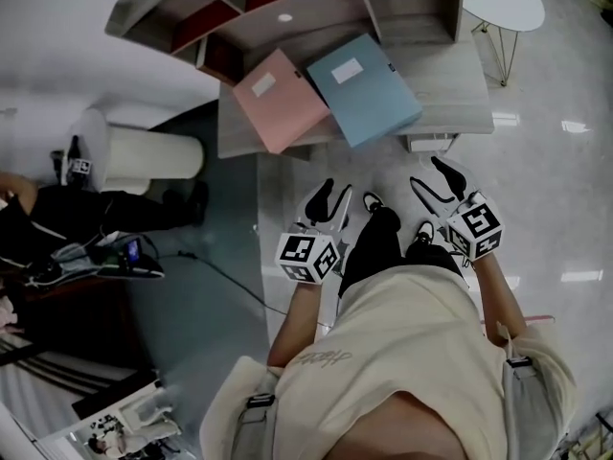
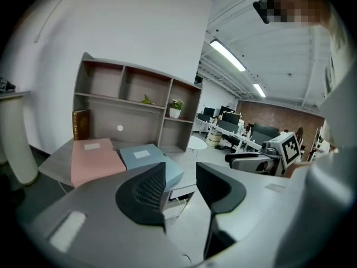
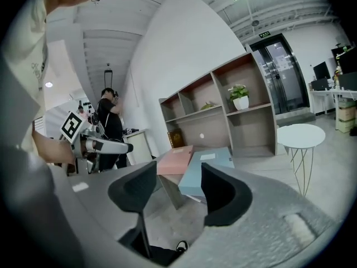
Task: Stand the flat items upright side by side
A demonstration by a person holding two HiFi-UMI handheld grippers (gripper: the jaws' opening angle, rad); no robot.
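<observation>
Cream cloth of the person's shirt (image 1: 412, 353) fills the bottom of the head view, with both forearms reaching forward from it over the pale floor. Ahead stands the grey wooden desk (image 1: 460, 103), and a grey open shelf unit (image 1: 402, 8) with several compartments sits along its far edge. Two task things lie flat on the desk in front of the shelf unit, neither of them upright. One is the pink rectangular box file (image 1: 278, 99), towards the desk's left edge, with one corner reaching the front edge. Next to it is the blue rectangular box file (image 1: 364, 89), nearer the middle of the desk, also turned at an angle, its lower corner poking over the front edge. Where the two files meet they touch. Each carries a small white label on its upper face.

Short of the desk's front edge, the left gripper (image 1: 335, 192) is released, its dark jaws apart with only floor and desk showing between them. Beside it the right gripper (image 1: 426, 172) is likewise released and empty, its jaws standing a little wider. Both point towards the files and are clear of them
</observation>
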